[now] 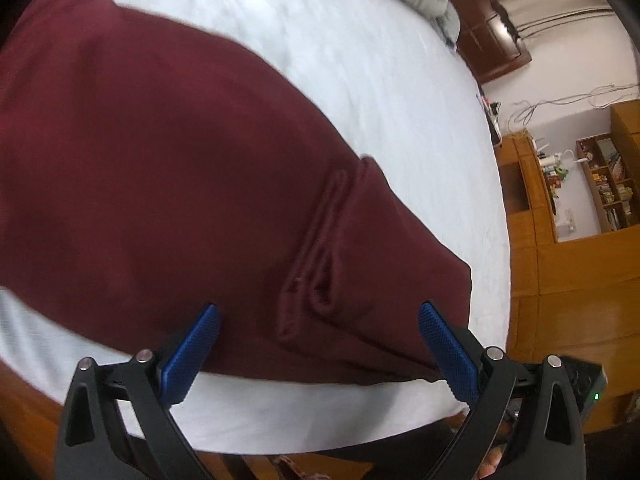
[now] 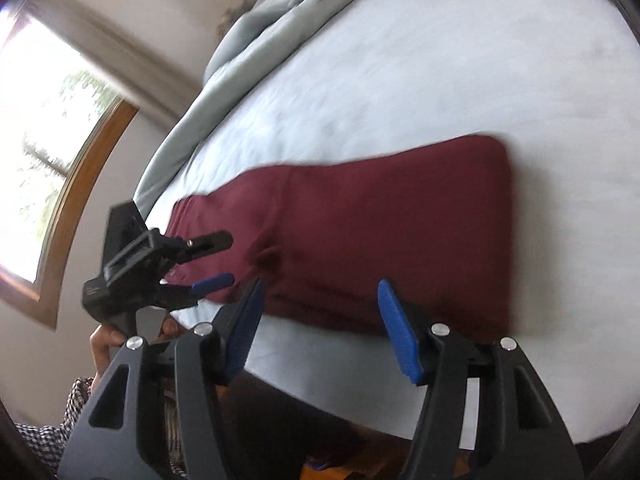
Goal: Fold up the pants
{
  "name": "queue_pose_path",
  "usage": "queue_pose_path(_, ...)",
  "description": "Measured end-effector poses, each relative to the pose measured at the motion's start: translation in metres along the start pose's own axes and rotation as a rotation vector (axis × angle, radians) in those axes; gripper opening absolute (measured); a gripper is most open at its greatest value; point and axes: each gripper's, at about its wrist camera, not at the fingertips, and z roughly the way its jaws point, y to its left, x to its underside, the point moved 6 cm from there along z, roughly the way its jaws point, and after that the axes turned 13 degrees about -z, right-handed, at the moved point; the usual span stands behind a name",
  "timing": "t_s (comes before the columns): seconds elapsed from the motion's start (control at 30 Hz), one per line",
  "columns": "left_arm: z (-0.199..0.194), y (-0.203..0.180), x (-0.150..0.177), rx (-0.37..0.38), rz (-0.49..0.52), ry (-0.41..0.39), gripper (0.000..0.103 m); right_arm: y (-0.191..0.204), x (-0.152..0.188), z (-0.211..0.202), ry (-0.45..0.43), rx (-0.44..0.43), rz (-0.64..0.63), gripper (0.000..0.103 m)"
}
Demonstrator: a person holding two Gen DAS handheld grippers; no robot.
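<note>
Right wrist: pants [image 2: 380, 240] lie beyond both gaping claws [image 2: 320, 304], ungripped.

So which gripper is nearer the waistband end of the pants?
Left. The left gripper hovers open right over the waistband end of the pants, by the drawstring. The right gripper is open too, at the near edge further along the legs.

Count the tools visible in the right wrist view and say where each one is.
2. The right tool fills the bottom foreground, fingers spread, over the near edge of the maroon pants. The left tool is at the left, open, at the pants' narrow end. None appears hidden.
</note>
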Motion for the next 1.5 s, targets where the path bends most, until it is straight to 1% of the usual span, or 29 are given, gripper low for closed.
queue_pose_path(0.07, 0.014, -0.001, -0.002, -0.011, -0.021, 0.023, 0.099, -0.011, 0.001, -0.013, -0.026, 0.016, 0.016, 0.06)
queue_pose_path(0.2, 0.022, -0.006, -0.004, -0.019, -0.027, 0.01, 0.097, -0.029, 0.005, -0.022, -0.045, 0.047, 0.047, 0.06)
queue_pose_path(0.23, 0.023, -0.008, -0.003, -0.02, -0.024, 0.016, 0.091, -0.034, 0.008, -0.022, -0.044, 0.053, 0.058, 0.06)
queue_pose_path(0.27, 0.025, -0.011, -0.001, -0.022, -0.024, 0.028, 0.081, -0.038, 0.01, -0.021, -0.043, 0.052, 0.076, 0.06)
queue_pose_path(0.3, 0.028, -0.013, 0.001, -0.016, -0.026, 0.044, 0.078, -0.046, 0.011, -0.024, -0.043, 0.046, 0.089, 0.06)
queue_pose_path(0.33, 0.03, -0.015, 0.004, -0.023, -0.029, 0.05, 0.078, -0.05, 0.014, -0.024, -0.046, 0.043, 0.101, 0.06)
queue_pose_path(0.4, 0.033, -0.015, 0.004, -0.043, -0.03, 0.048, 0.073, -0.057, 0.015, -0.021, -0.047, 0.043, 0.121, 0.06)
queue_pose_path(0.43, 0.035, -0.013, 0.003, -0.063, -0.033, 0.04, 0.066, -0.057, 0.016, -0.02, -0.047, 0.043, 0.125, 0.06)
queue_pose_path(0.47, 0.035, -0.012, 0.003, -0.081, -0.031, 0.035, 0.055, -0.058, 0.017, -0.019, -0.047, 0.041, 0.129, 0.06)
queue_pose_path(0.5, 0.035, -0.012, 0.003, -0.099, -0.026, 0.027, 0.051, -0.059, 0.018, -0.019, -0.046, 0.041, 0.132, 0.06)
queue_pose_path(0.53, 0.033, -0.009, 0.004, -0.118, -0.014, 0.014, 0.038, -0.06, 0.018, -0.019, -0.045, 0.043, 0.136, 0.06)
queue_pose_path(0.57, 0.032, -0.009, 0.003, -0.123, -0.011, 0.006, 0.032, -0.06, 0.019, -0.02, -0.045, 0.043, 0.139, 0.06)
queue_pose_path(0.67, 0.021, -0.008, 0.001, -0.07, -0.047, -0.012, 0.024, -0.063, 0.018, -0.02, -0.05, 0.042, 0.155, 0.06)
queue_pose_path(0.83, -0.009, -0.026, 0.001, -0.039, 0.023, -0.119, 0.023, -0.071, 0.016, -0.027, -0.063, 0.053, 0.171, 0.06)
queue_pose_path(0.87, -0.015, -0.026, -0.002, -0.041, 0.027, -0.132, 0.023, -0.073, 0.016, -0.029, -0.066, 0.056, 0.174, 0.061)
queue_pose_path(0.9, -0.019, -0.022, -0.004, -0.059, 0.018, -0.142, 0.023, -0.074, 0.016, -0.03, -0.067, 0.059, 0.177, 0.062)
queue_pose_path(0.93, -0.022, -0.016, -0.007, -0.089, 0.029, -0.16, 0.023, -0.076, 0.015, -0.03, -0.066, 0.061, 0.179, 0.067)
queue_pose_path(0.97, -0.021, -0.009, -0.01, -0.113, 0.027, -0.169, 0.023, -0.078, 0.015, -0.027, -0.056, 0.055, 0.186, 0.074)
queue_pose_path(1.0, -0.018, 0.007, -0.014, -0.143, -0.002, -0.163, 0.023, -0.08, 0.015, -0.023, -0.046, 0.044, 0.197, 0.077)
queue_pose_path(1.03, -0.015, 0.018, -0.014, -0.148, -0.024, -0.147, 0.023, -0.082, 0.014, -0.018, -0.037, 0.036, 0.208, 0.077)
queue_pose_path(1.07, -0.01, 0.026, -0.014, -0.14, -0.044, -0.124, 0.023, -0.084, 0.013, -0.014, -0.028, 0.03, 0.216, 0.077)
queue_pose_path(1.1, -0.007, 0.029, -0.014, -0.124, -0.052, -0.122, 0.024, -0.087, 0.012, -0.004, -0.006, 0.009, 0.222, 0.077)
queue_pose_path(1.13, -0.007, 0.029, -0.013, -0.118, -0.04, -0.132, 0.024, -0.09, 0.013, 0.004, 0.016, -0.004, 0.233, 0.077)
queue_pose_path(1.23, -0.005, 0.022, -0.008, -0.152, 0.007, -0.152, 0.025, -0.096, 0.017, 0.026, 0.075, -0.047, 0.268, 0.078)
queue_pose_path(1.27, -0.005, 0.021, -0.008, -0.153, 0.006, -0.153, 0.026, -0.098, 0.019, 0.036, 0.098, -0.061, 0.28, 0.079)
queue_pose_path(1.37, -0.006, 0.024, -0.01, -0.132, -0.022, -0.149, 0.029, -0.1, 0.022, 0.054, 0.127, -0.087, 0.286, 0.081)
queue_pose_path(1.43, -0.006, 0.025, -0.01, -0.127, -0.02, -0.149, 0.029, -0.098, 0.025, 0.062, 0.12, -0.113, 0.278, 0.081)
queue_pose_path(1.47, -0.007, 0.028, -0.01, -0.128, -0.018, -0.15, 0.029, -0.095, 0.025, 0.064, 0.113, -0.122, 0.271, 0.078)
queue_pose_path(1.5, -0.006, 0.028, -0.01, -0.13, -0.017, -0.153, 0.029, -0.093, 0.025, 0.065, 0.106, -0.134, 0.267, 0.07)
